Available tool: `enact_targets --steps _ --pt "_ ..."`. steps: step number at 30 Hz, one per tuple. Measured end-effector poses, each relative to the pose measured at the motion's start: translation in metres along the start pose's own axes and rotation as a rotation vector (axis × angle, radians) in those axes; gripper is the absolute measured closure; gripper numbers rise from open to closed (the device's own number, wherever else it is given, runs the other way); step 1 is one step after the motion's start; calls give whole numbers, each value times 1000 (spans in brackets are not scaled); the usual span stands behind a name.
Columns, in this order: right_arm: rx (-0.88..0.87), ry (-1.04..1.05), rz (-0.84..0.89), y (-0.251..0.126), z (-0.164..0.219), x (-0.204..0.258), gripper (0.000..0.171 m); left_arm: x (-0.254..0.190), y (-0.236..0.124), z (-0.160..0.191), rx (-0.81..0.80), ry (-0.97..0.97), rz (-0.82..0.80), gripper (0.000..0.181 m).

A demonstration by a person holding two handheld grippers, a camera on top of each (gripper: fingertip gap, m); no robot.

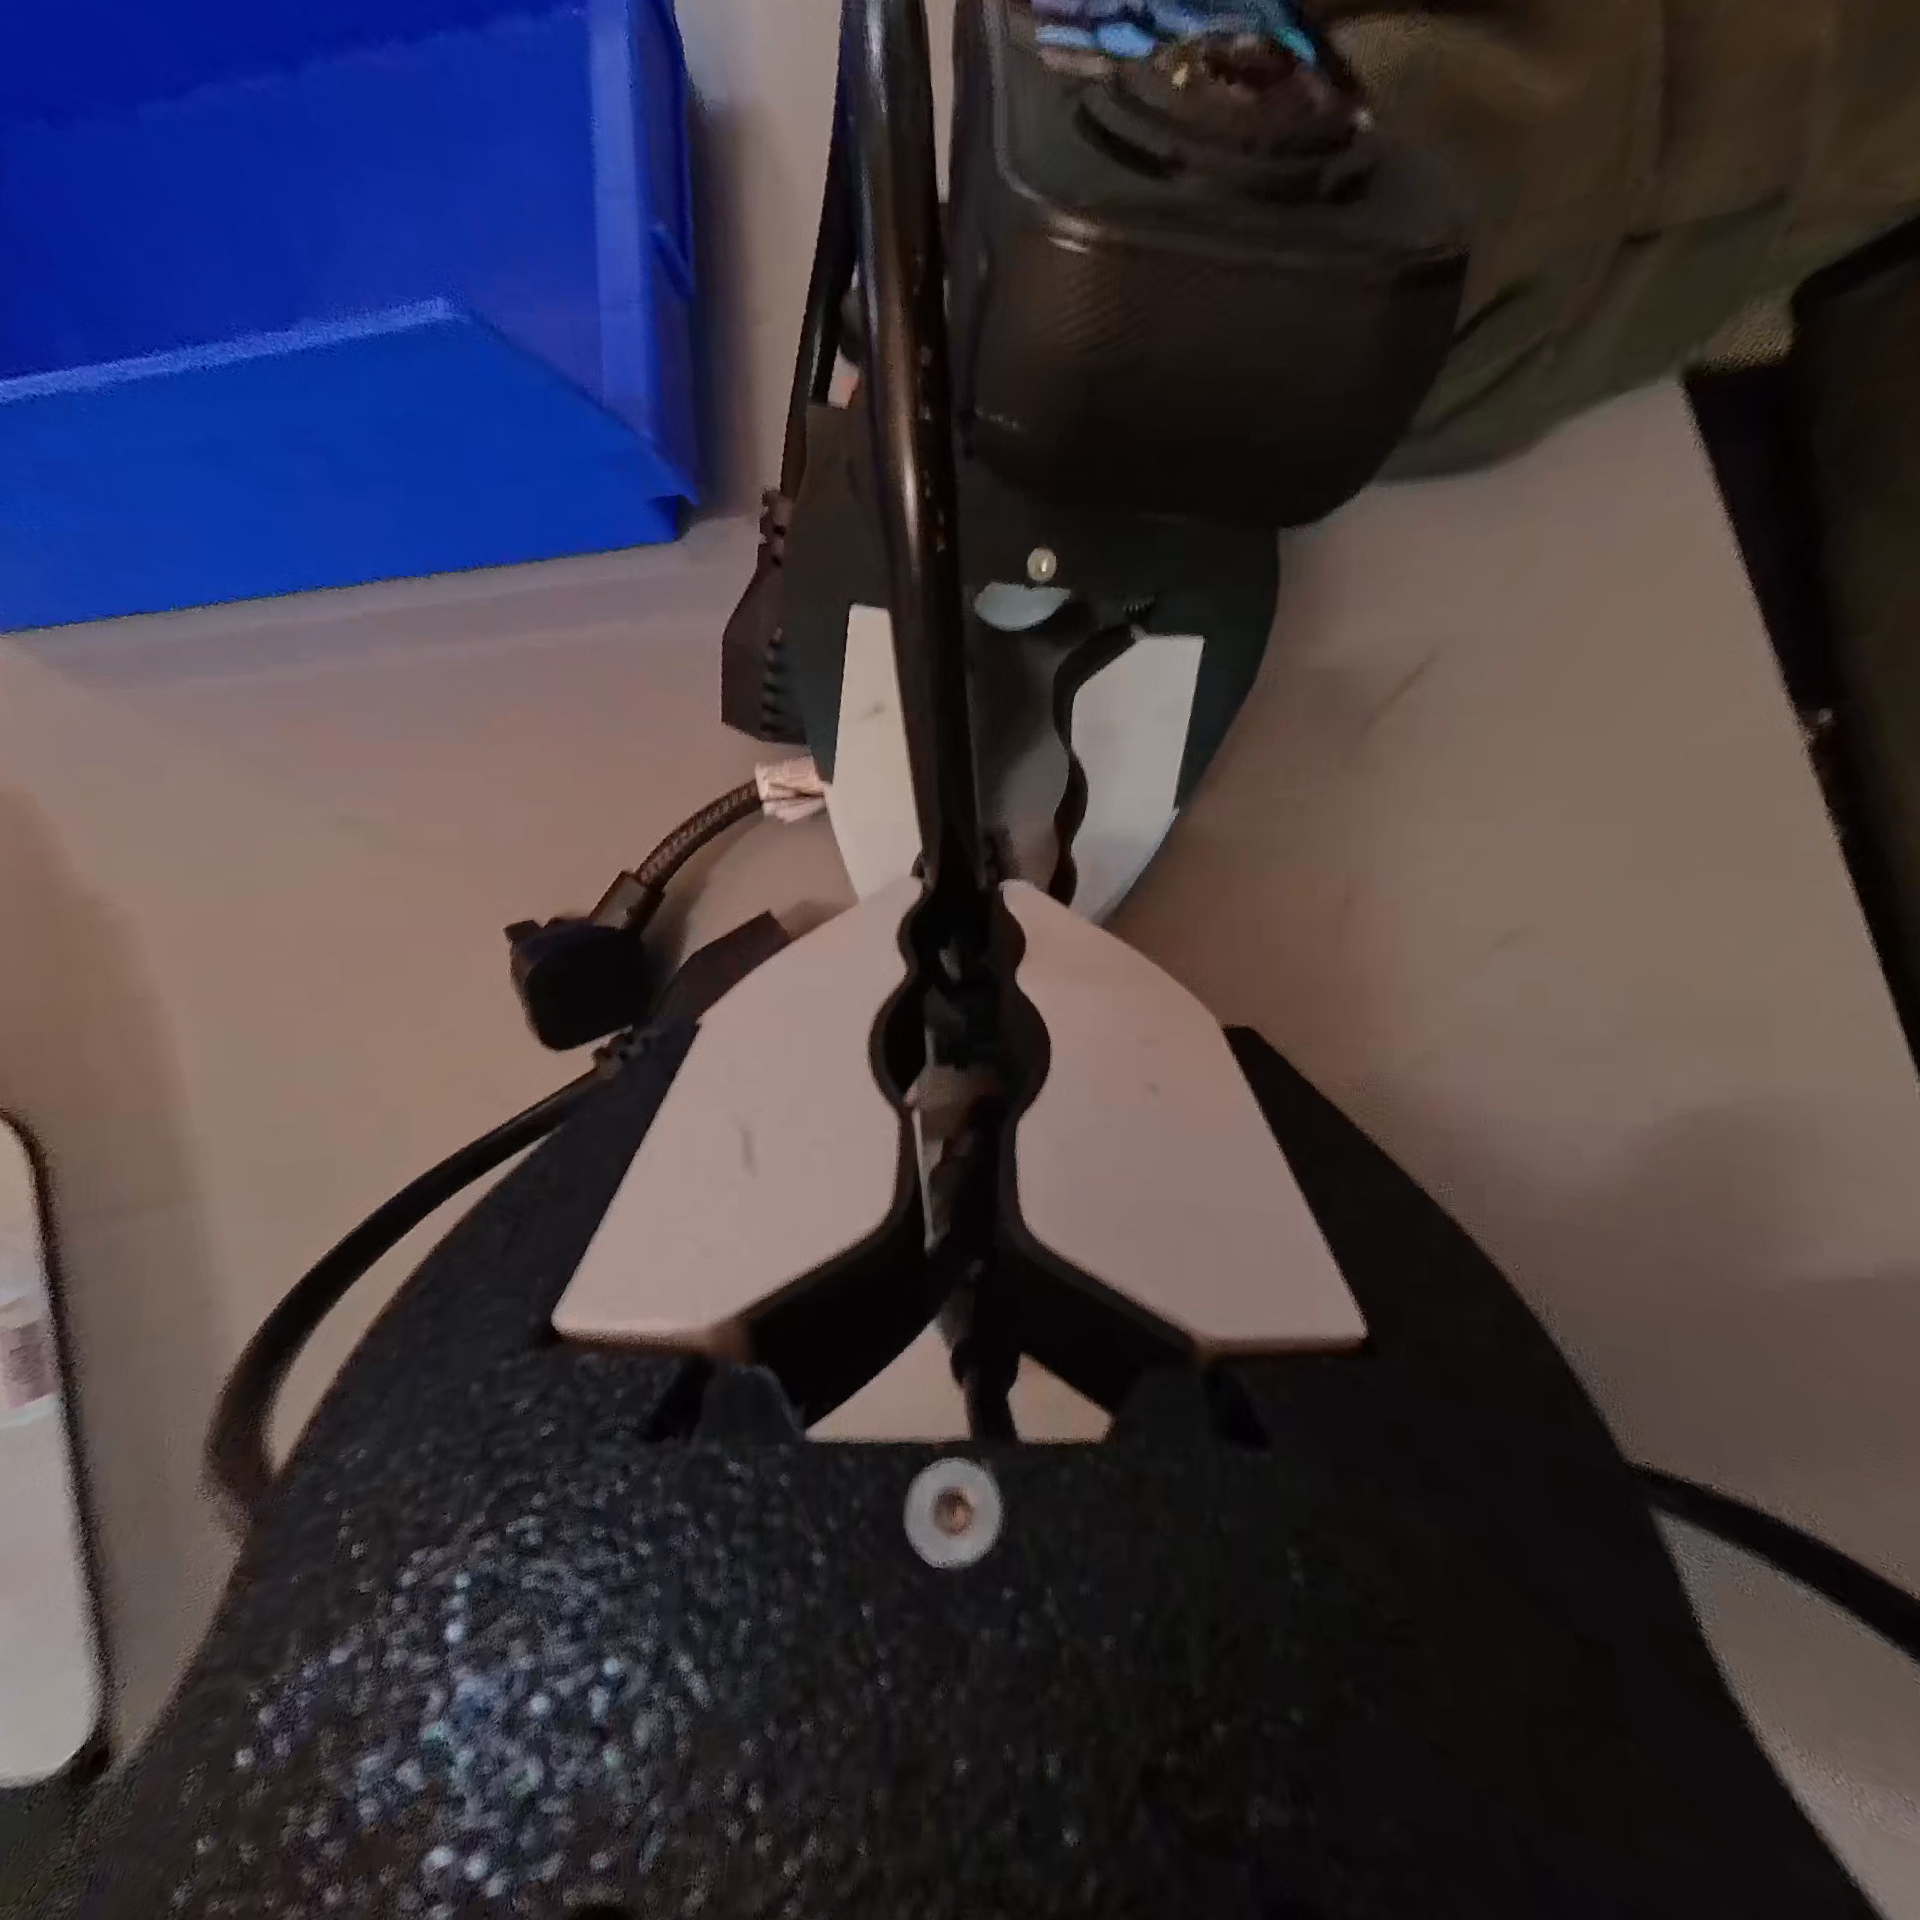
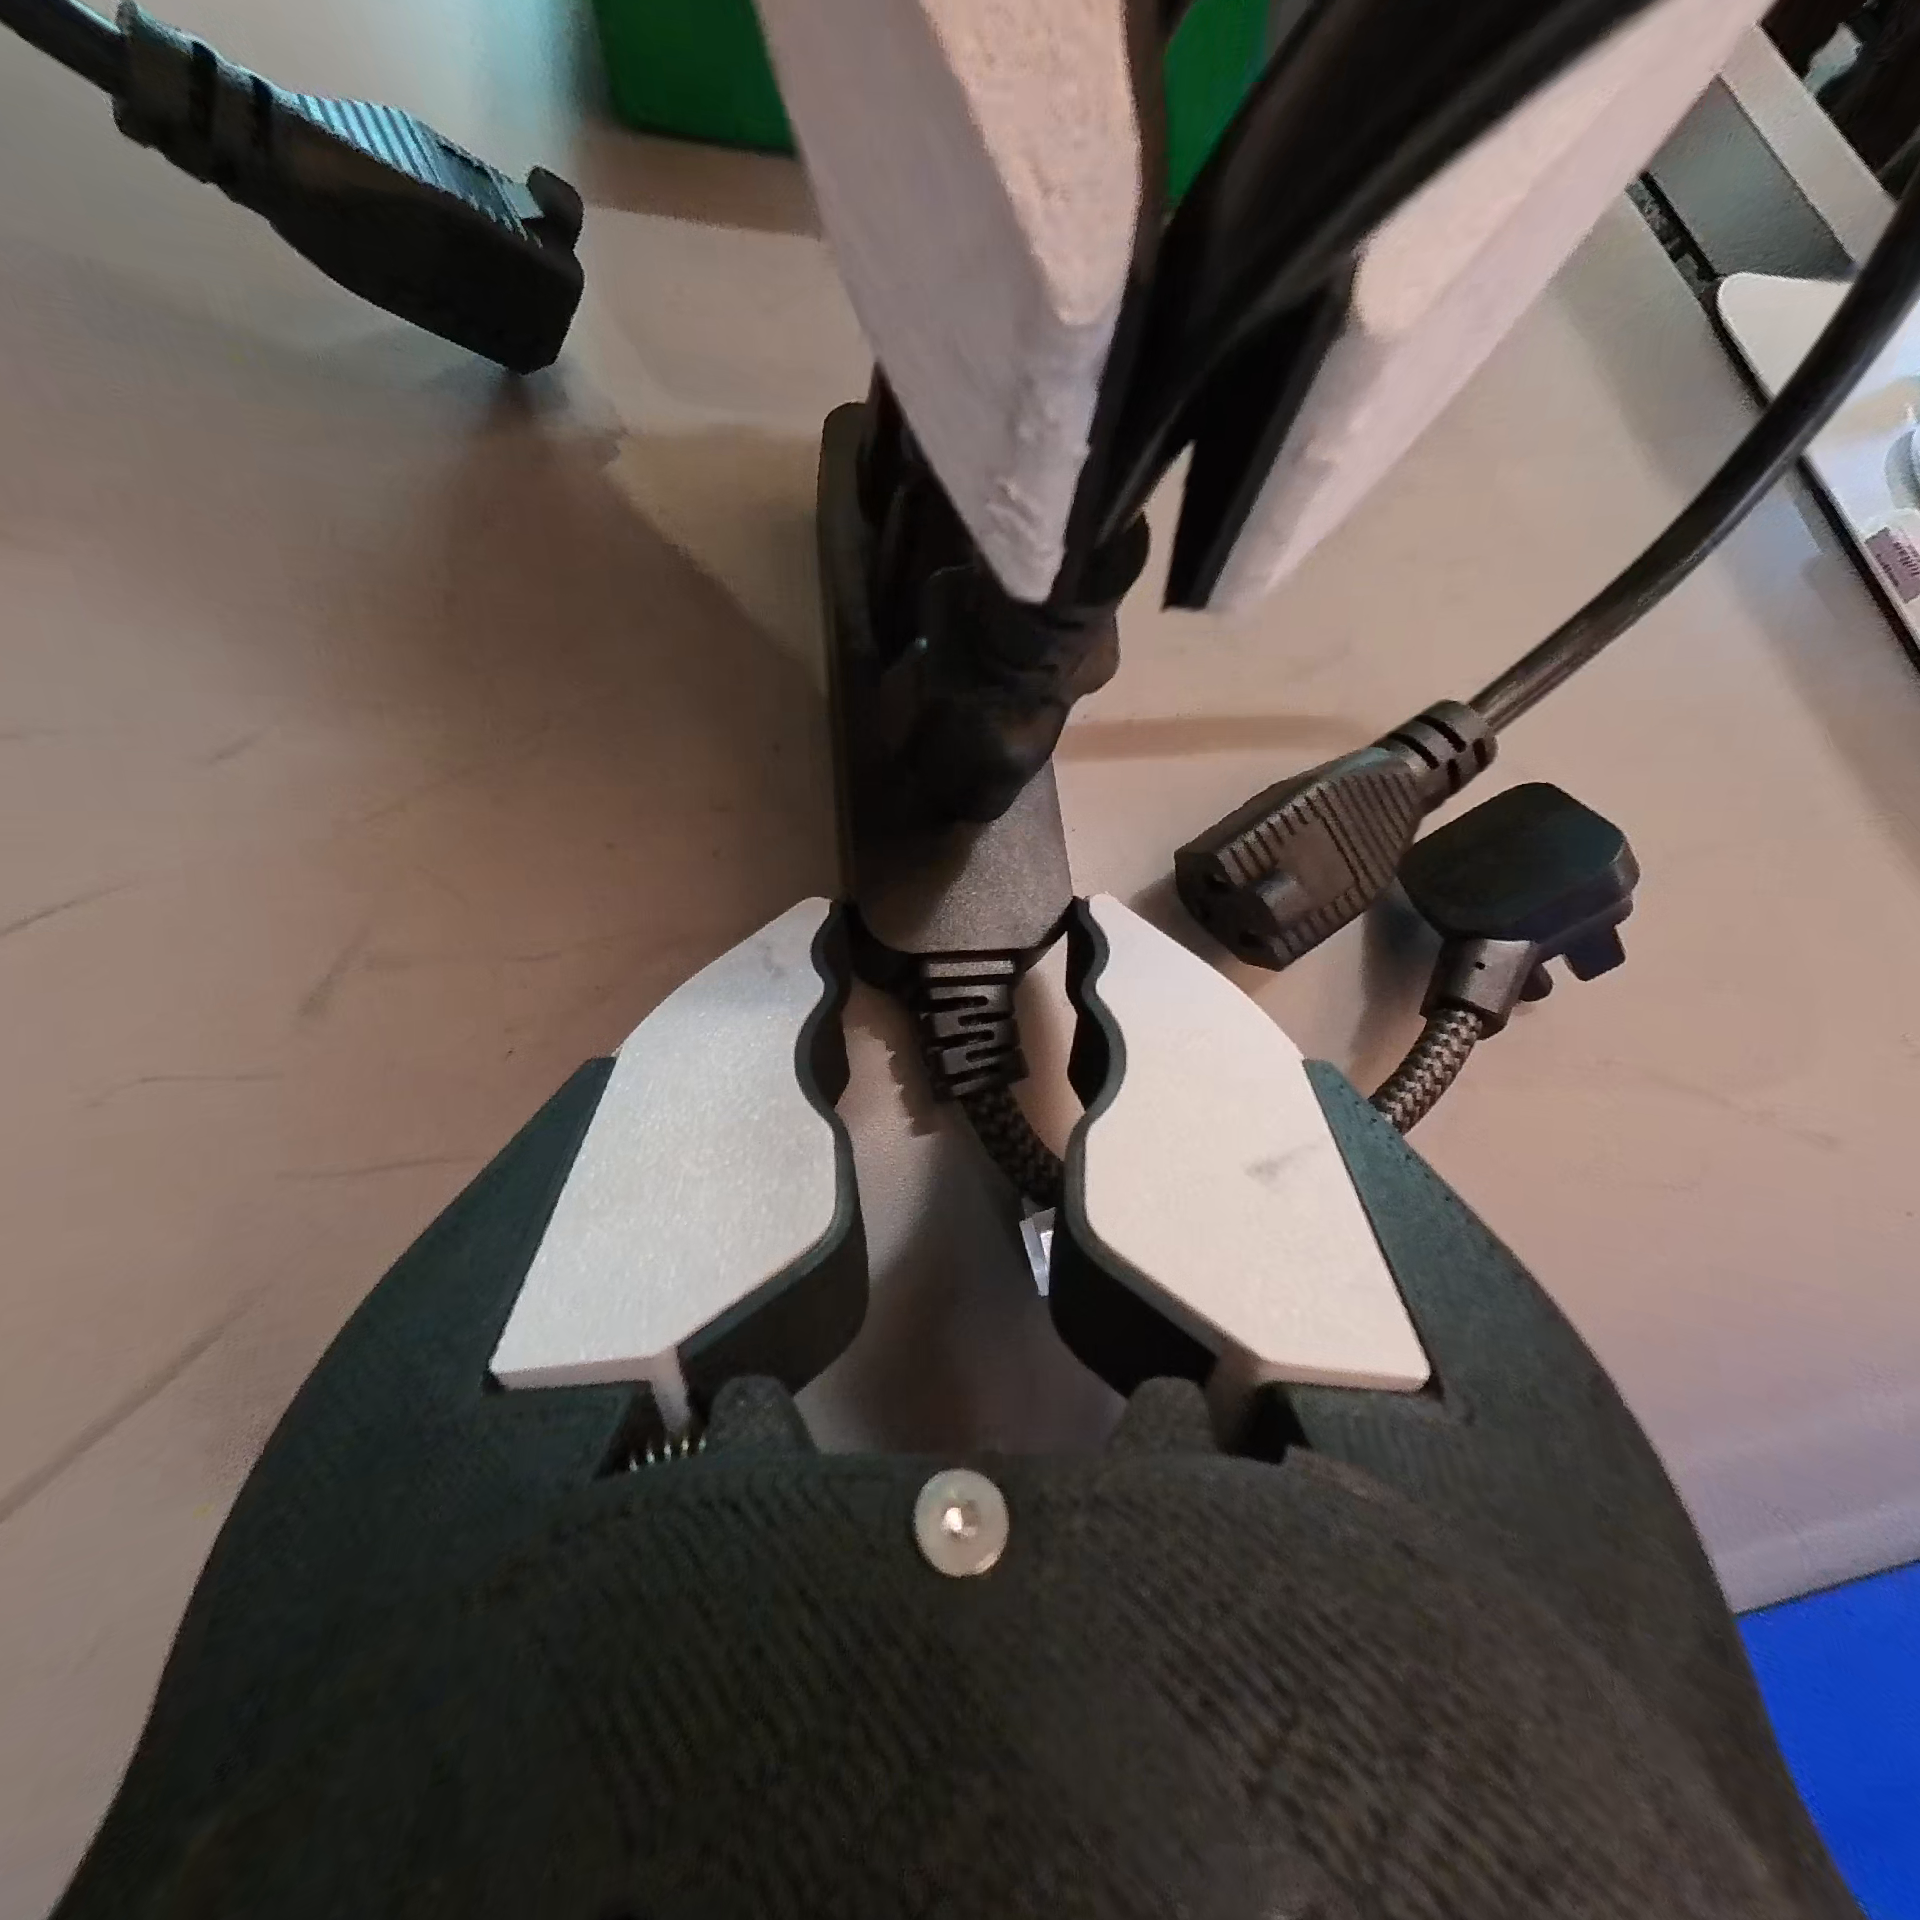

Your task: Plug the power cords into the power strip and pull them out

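In the right wrist view my right gripper (image 2: 958,930) is shut on the end of a dark grey power strip (image 2: 961,862), where its braided cable (image 2: 997,1101) comes out. A black plug (image 2: 997,696) sits on the strip. The left gripper's white fingers (image 2: 966,260) come down from above and pinch the black cords (image 2: 1195,312) just above that plug. In the left wrist view my left gripper (image 1: 956,935) is shut on the black power cords (image 1: 914,520). The right gripper (image 1: 1060,790) is just beyond it, held by a hand in an olive sleeve (image 1: 1610,208).
Loose on the beige table (image 2: 312,727): a black connector (image 2: 364,229) at far left, a ribbed socket end (image 2: 1320,862) and a flat black plug (image 2: 1517,873) on a braided cable at right. A blue bin (image 1: 312,312) and a green box (image 2: 686,73) stand nearby.
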State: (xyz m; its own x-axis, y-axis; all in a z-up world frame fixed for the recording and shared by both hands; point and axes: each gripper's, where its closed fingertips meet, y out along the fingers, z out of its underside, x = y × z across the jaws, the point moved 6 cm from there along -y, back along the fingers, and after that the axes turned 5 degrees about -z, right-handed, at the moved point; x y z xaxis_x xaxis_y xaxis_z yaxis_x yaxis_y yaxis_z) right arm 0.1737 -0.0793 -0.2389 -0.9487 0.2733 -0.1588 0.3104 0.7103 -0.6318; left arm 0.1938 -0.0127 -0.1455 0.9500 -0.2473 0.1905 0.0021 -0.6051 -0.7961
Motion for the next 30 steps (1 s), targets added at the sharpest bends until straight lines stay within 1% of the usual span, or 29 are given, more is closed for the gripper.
enact_targets --steps 2,4,6,8,11,16,20,22,26,29,30 --pt "0 2 0 0 0 0 131 3 -2 -1 123 19 -11 172" --pt "0 3 -1 0 0 0 131 3 -4 -2 270 -22 24 173" --pt "0 4 -2 0 0 0 131 2 -2 -4 417 -33 20 173" --pt "0 5 0 0 0 -1 131 3 -1 -6 479 -49 -17 173" --pt "1 4 0 0 0 0 131 3 1 -6 570 -125 -3 173" --pt "1 2 4 0 0 0 131 5 5 -9 665 -59 11 172" --pt "2 2 4 0 0 0 131 7 7 -11 703 -20 29 171" --pt "2 2 4 0 0 0 131 8 8 -12 723 3 18 167" --pt "2 2 6 0 0 0 131 9 10 -14 754 40 25 165" --pt "3 2 6 0 0 0 131 9 11 -14 754 5 40 157" --pt "3 2 6 0 0 0 131 6 14 -15 724 -25 64 155"
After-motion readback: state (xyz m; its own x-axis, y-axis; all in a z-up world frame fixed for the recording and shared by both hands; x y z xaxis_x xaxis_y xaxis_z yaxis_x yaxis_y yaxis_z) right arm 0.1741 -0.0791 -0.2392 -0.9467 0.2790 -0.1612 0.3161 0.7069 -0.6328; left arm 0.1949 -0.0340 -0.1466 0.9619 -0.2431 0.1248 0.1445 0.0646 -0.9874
